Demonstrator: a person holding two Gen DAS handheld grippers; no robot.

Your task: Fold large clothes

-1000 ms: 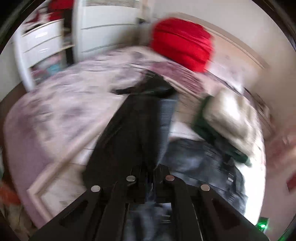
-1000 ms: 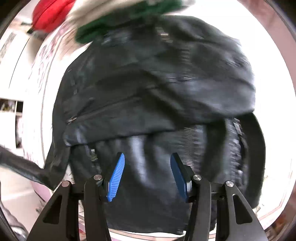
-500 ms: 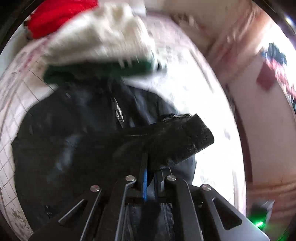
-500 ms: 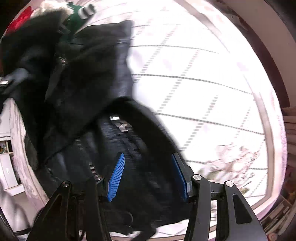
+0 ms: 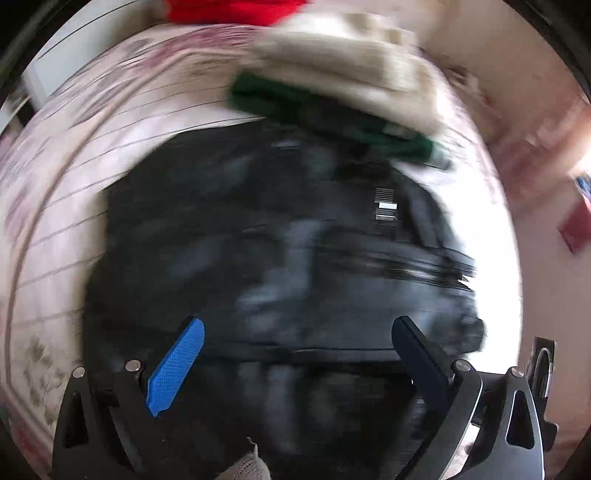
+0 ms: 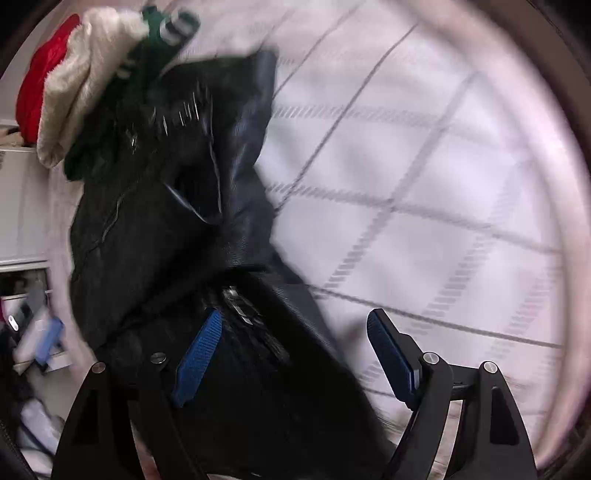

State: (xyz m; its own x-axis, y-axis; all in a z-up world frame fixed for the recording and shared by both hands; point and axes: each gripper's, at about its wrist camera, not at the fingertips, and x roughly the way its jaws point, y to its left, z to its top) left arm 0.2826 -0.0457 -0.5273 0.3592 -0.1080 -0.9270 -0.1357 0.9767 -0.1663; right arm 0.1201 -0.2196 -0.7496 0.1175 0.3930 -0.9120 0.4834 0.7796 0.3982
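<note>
Your left gripper [image 5: 295,354] has its two fingers spread wide apart, and nothing is between them. It hangs above the black leather jacket [image 5: 266,251], which lies in a broad dark heap on the pale bedspread with thin grid lines [image 5: 66,206]. The picture from this side is blurred, so the folds of the jacket are hard to read, but a small white label [image 5: 386,208] shows on its far right part.

Beyond the jacket, at its far edge, you see a folded dark green garment [image 5: 332,118], and a cream fluffy garment [image 5: 354,62] sits on top of the green one. A red cushion [image 5: 236,9] is behind them, at the top of the view.

Your right gripper [image 6: 295,354] is also wide, and it holds nothing. Its left blue pad [image 6: 197,360] is over the black leather, while the right finger [image 6: 391,354] is over the bare bedspread [image 6: 424,192]. From this side the jacket [image 6: 166,206] runs up the left half of the view, with a metal zipper [image 6: 240,302] near the left pad. I cannot tell if the pad touches the leather. The green [image 6: 155,48], cream [image 6: 77,88] and red [image 6: 37,85] things are at the jacket's far end. White drawers with small clutter [image 6: 26,302] stand at the left side.
</note>
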